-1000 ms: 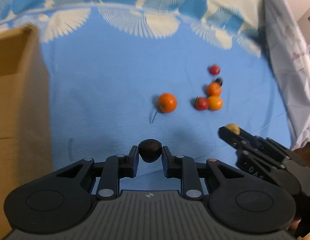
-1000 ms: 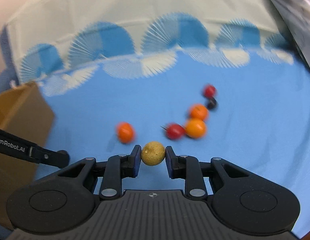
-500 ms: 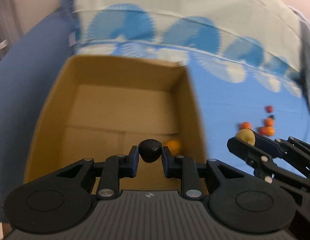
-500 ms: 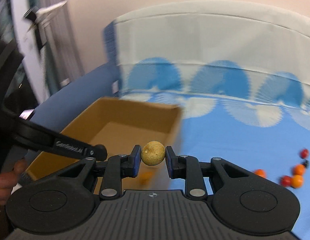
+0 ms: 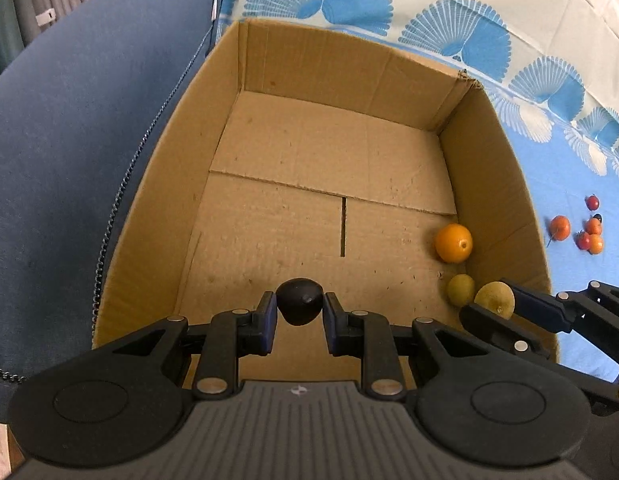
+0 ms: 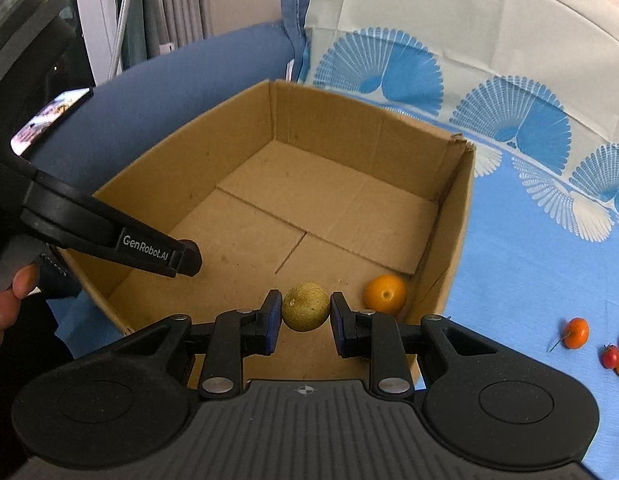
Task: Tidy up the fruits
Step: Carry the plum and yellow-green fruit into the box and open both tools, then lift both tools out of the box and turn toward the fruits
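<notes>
Fruits are what we are sorting, and we have one in each hand-held gripper. Our left hand-held gripper [image 5: 300, 309] is clamped on a dark, nearly black fruit [image 5: 300, 306], its pads pressing both sides, held above the near part of the cardboard box [image 5: 393, 60]. Our right hand-held gripper [image 6: 305, 314] is closed on a yellow-green fruit [image 6: 305, 306], and it hangs over the box's near right corner. In the left wrist view that corner already holds an orange fruit [image 5: 453, 242] against the right wall, with a small greenish fruit [image 5: 460, 289] just in front of it. Beyond the box, on the blue cloth [image 6: 529, 272] to the right, a loose cluster of small red and orange fruits [image 5: 588, 229] waits, well apart from the box. We judge this to be the delivery step: both fruits are carried over the box and not yet released. Next we should lower each one near the box floor, part the jaws gently so nothing bounces out, then go back for the cluster.
</notes>
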{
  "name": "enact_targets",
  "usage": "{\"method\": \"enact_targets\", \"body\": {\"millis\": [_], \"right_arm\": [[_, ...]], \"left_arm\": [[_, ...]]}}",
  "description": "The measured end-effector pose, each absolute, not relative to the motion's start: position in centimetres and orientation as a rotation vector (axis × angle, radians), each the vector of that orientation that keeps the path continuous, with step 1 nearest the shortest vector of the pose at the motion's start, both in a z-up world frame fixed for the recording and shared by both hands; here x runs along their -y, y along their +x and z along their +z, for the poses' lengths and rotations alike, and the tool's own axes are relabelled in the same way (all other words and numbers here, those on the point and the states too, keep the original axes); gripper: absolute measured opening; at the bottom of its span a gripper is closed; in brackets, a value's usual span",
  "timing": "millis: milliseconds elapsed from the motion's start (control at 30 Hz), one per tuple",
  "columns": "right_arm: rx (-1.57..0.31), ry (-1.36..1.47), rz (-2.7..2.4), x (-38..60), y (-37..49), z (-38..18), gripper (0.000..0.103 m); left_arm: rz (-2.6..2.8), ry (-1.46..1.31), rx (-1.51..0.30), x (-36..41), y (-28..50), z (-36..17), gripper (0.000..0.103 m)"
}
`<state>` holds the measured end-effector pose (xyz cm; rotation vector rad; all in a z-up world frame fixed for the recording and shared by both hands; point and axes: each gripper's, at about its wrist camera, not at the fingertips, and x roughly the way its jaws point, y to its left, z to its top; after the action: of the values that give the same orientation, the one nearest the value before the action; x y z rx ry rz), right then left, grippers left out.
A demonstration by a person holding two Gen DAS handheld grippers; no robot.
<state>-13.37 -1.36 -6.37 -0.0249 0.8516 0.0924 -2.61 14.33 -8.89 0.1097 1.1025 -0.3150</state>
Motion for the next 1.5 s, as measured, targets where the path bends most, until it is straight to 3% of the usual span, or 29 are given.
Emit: {"method": "enact_targets", "body": {"millis": [700,767,800,833,933,1133,1500], "right_arm": [[-0.907,-0.084,0.073,1.3,-12.3,-8.3,0.028],[-0.919,-0.092,0.074,1.3,-12.3,-8.1,0.039],[-0.918,-0.097,0.073,1.3,-12.4,-7.8,0.054],[-0.909,-0.104,0.070,1.3,-12.6,-7.5,0.066],[-0.881,-0.124,0.071,1.4,-13.9,-6.3,0.082],[-0.859,-0.055,0.029,2.2,-17.0,-3.9,0.094],[-0.746,-0.019,-0.011,0.8,-22.0,0.0,0.097]], "left_arm": [[-0.341,0.180,-1.149,-13.5,-1.8,-11.8,0.030],[-0.372,0.166,-1.158,-13.5,-1.8,-11.5,0.063],[-0.380,0.155,-1.152,-13.7,-1.9,-11.2,0.093],[-0.380,0.144,-1.127,-13.9,-2.1,-10.7,0.103],[-0.398,0.143,-1.036,-14.4,-3.3,-9.1,0.103],[-0.344,0.177,-0.987,-15.4,-6.1,-6.5,0.103],[-0.318,0.192,-0.894,-17.0,-11.7,-2.5,0.103]]}}
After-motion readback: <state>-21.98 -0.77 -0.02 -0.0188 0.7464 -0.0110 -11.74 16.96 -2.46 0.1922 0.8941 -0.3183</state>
